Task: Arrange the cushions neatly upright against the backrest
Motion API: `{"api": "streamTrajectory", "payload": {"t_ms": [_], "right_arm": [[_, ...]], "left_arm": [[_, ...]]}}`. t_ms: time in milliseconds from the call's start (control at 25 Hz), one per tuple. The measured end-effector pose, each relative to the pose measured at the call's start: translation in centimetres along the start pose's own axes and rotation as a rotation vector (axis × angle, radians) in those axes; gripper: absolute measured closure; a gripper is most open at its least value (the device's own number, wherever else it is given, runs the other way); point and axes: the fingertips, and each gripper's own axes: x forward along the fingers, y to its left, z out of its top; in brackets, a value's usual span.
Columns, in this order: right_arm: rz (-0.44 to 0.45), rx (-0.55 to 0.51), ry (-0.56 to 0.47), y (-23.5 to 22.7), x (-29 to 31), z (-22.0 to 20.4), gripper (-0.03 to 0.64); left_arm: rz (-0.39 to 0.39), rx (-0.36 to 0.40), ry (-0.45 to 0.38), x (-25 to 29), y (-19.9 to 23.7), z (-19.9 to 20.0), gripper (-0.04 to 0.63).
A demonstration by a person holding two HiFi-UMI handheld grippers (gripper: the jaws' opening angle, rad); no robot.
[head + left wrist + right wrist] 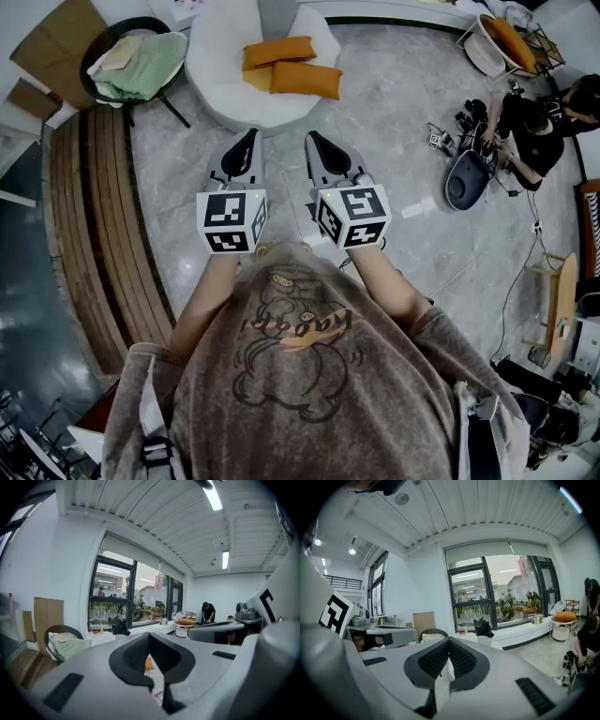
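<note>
Both sets of jaws were clenched empty, left gripper beside right gripper. Well ahead of the jaws, orange cushions lay flat on a white seat. Judged light, soft and yielding; best pinched at an edge seam.

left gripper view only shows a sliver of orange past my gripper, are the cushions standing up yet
Observer: No, the head view shows at least two orange cushions lying flat and overlapping on the white round seat.
Operator: is the right gripper holding anything
Observer: No, the right gripper is shut and empty.
Operator: am i at the seat
Observer: Not yet; the left gripper and the right one hang over floor, short of it.
</note>
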Motion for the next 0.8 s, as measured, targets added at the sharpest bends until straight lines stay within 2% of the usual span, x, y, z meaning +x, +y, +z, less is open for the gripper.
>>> {"api": "streamTrajectory", "payload": {"t_ms": [400,800], "right_arm": [[0.009,0.027,-0.027,-0.3,0.0,0.5,0.598],[-0.054,0.018,-0.052,0.6,-0.3,0.7,0.598]], "left_arm": [[-0.012,0.0,0.004,0.2,0.5,-0.1,0.591],[-0.051,0.02,-0.002,-0.7,2.2,-0.5,0.591]]}}
